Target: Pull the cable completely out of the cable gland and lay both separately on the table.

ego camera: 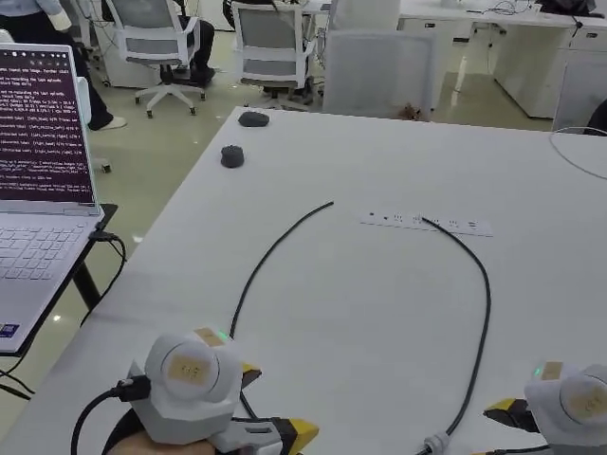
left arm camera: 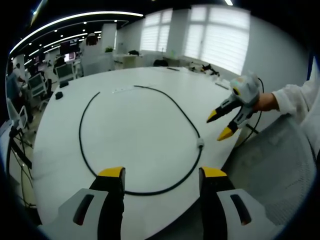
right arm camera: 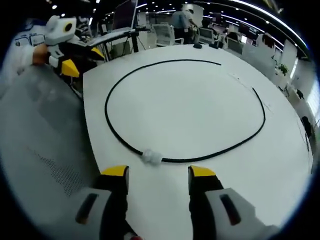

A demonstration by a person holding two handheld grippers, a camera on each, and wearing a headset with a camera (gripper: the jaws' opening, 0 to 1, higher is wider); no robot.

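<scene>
- Spreading before the left hand-held gripper (left arm camera: pixel 161 172) and right hand-held gripper (right arm camera: pixel 157 171) lies the white bench (ego camera: pixel 360 313).
- The black cable (ego camera: pixel 487 294) loops across it.
- Both hand-held grippers hang released, empty.
- The cable gland (right arm camera: pixel 151 156) sits on the cable just before the right jaws.

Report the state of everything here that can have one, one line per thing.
cable: lying in a loop on the table, threaded through the cable gland.
cable gland: on the cable, resting on the table, not held.
left gripper: jaws open, empty.
right gripper: jaws open, empty, facing the cable gland.
laptop: lid open, screen lit.
</scene>
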